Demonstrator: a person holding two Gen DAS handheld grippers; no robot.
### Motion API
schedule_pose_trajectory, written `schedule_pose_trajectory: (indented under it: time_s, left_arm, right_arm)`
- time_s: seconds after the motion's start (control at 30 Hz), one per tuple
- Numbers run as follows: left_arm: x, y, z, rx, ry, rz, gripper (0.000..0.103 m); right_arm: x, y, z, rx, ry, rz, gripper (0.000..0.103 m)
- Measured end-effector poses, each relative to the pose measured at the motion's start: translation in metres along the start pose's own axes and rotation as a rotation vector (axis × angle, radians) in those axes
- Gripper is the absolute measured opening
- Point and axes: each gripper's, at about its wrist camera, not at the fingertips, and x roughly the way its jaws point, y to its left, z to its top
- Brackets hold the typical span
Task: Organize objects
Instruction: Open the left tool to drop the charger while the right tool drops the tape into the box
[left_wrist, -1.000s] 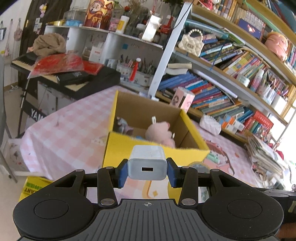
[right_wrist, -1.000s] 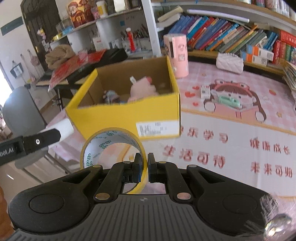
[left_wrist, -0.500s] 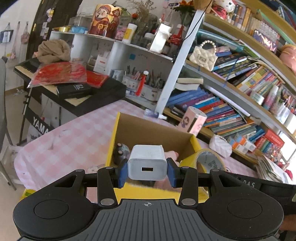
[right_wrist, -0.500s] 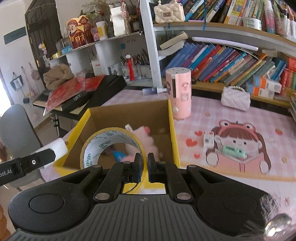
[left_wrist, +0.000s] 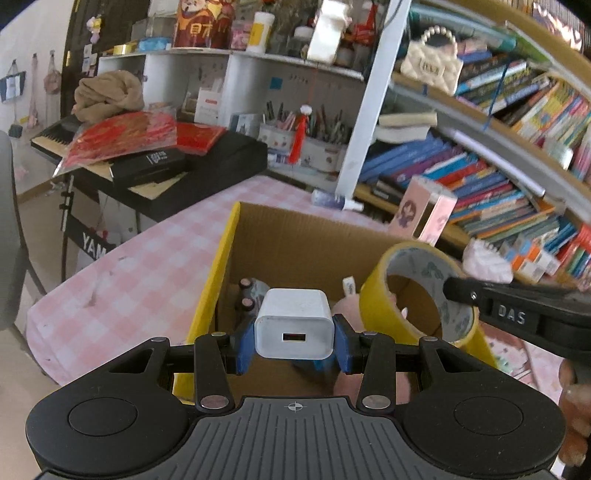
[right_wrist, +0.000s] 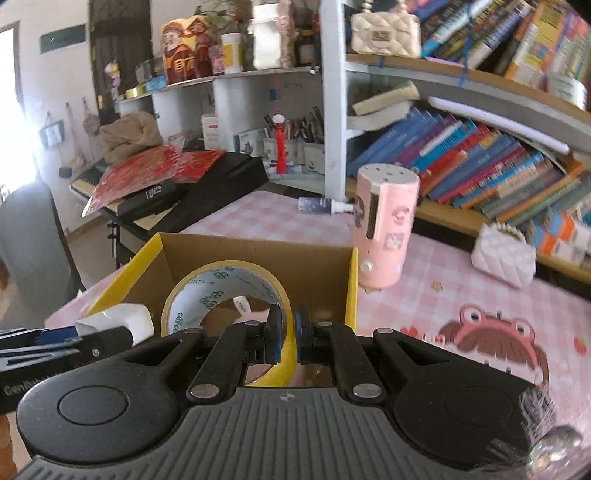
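Both grippers hang over the yellow box (left_wrist: 218, 273): left gripper (left_wrist: 294, 341) pinching a white charger (left_wrist: 294, 325), right gripper (right_wrist: 289, 332), at its three o'clock, clamping a tape roll (right_wrist: 225, 291).

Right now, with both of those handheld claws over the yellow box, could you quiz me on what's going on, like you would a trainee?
1. True or false: the left gripper has its fingers closed on a white USB charger.
2. What does the right gripper hold? A) the pink canister B) a roll of yellow tape C) a book
3. Fill in: a pink plush toy lies inside the yellow ____.

Key
1. True.
2. B: its fingers pinch the wall of the roll of yellow tape.
3. Cardboard box.
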Motion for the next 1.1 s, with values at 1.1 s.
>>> schedule_pose_trajectory:
  time_s: [1.1]
  left_arm:
    - [0.011, -0.027, -0.011, 0.161, 0.001, 0.055, 0.062]
  right_arm:
    - [0.039, 0.016, -0.022, -0.261, 0.088, 0.007, 0.044]
